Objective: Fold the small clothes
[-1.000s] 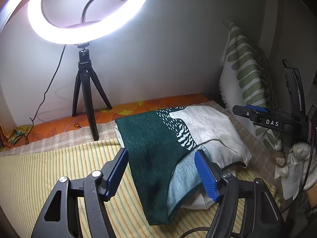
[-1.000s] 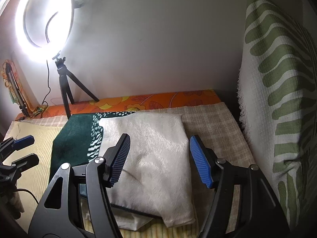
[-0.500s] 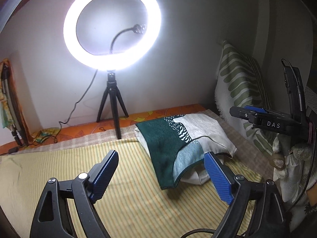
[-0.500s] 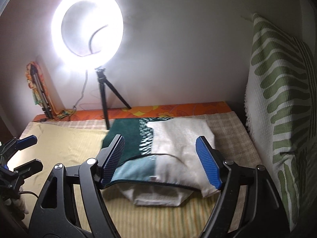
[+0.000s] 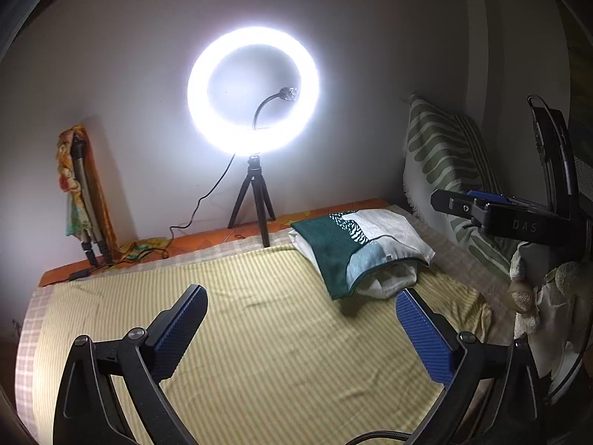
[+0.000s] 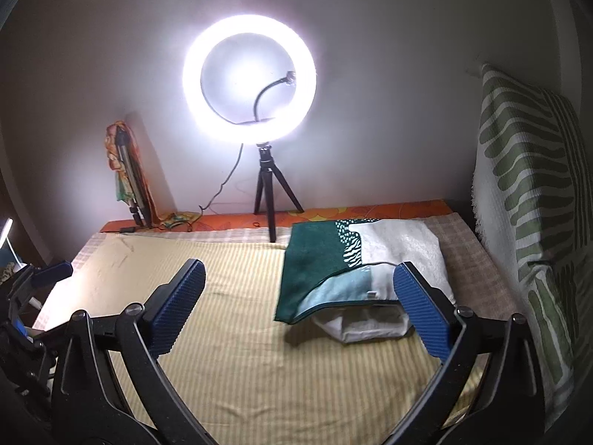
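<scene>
A folded stack of small clothes [image 5: 361,250], dark green, light blue and white on top with a white piece under it, lies at the far right of the yellow striped cloth [image 5: 259,333]; it also shows in the right wrist view [image 6: 355,270]. My left gripper [image 5: 300,330] is open and empty, held back above the cloth. My right gripper [image 6: 296,307] is open and empty, short of the stack; it shows from the side in the left wrist view [image 5: 481,204].
A lit ring light on a small black tripod [image 5: 255,200] stands at the back by the wall. A green-and-white patterned cushion [image 6: 533,222] leans at the right. A folded tripod with cloth [image 5: 81,200] leans at the back left.
Both grippers have pulled back and up from the folded stack, which now lies farther off. Both stay open and empty.
</scene>
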Motion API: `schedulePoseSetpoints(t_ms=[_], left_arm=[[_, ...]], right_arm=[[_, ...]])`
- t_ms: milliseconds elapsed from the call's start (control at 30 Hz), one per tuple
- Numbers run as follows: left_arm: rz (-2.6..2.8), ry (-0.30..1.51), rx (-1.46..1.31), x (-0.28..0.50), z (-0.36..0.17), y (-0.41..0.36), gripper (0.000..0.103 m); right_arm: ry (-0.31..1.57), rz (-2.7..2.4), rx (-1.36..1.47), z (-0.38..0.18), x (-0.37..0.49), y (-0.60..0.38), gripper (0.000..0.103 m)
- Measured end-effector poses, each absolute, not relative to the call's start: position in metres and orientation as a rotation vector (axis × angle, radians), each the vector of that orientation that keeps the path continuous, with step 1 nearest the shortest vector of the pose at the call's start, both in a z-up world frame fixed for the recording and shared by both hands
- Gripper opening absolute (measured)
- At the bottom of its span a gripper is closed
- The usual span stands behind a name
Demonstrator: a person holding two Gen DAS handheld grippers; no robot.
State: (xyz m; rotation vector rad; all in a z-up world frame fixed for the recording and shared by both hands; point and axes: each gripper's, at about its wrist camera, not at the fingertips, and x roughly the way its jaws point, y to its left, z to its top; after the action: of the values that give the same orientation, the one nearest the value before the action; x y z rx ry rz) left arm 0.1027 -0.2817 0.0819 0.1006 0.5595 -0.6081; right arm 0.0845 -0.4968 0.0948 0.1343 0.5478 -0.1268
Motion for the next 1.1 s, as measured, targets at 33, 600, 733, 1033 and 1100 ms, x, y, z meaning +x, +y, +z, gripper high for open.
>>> schedulePoseSetpoints(t_ms=[33, 600, 733, 1033, 1100], left_arm=[[-0.604, 0.557, 0.102, 0.097, 0.082, -0.276, 0.103], [-0.559, 0.545, 0.16, 0.036, 0.062, -0.221, 0.103], [-0.548, 0.554, 0.167, 0.035, 0.05, -0.218, 0.103], [-0.539, 0.61, 0.151, 0.042, 0.02, -0.213, 0.103], [-0.532, 0.637, 0.151, 0.045, 0.013, -0.213, 0.103]], right_arm=[[0.546, -0.131, 0.139, 0.095, 0.079, -0.488, 0.103], [0.533, -0.241, 0.184, 0.059, 0.021, -0.413, 0.103], [0.518, -0.236, 0.225, 0.044, 0.018, -0.404, 0.103], [0.558, -0.235, 0.349, 0.006, 0.023, -0.398, 0.103], [0.574, -0.238, 0.367, 0.0, 0.026, -0.397, 0.103]])
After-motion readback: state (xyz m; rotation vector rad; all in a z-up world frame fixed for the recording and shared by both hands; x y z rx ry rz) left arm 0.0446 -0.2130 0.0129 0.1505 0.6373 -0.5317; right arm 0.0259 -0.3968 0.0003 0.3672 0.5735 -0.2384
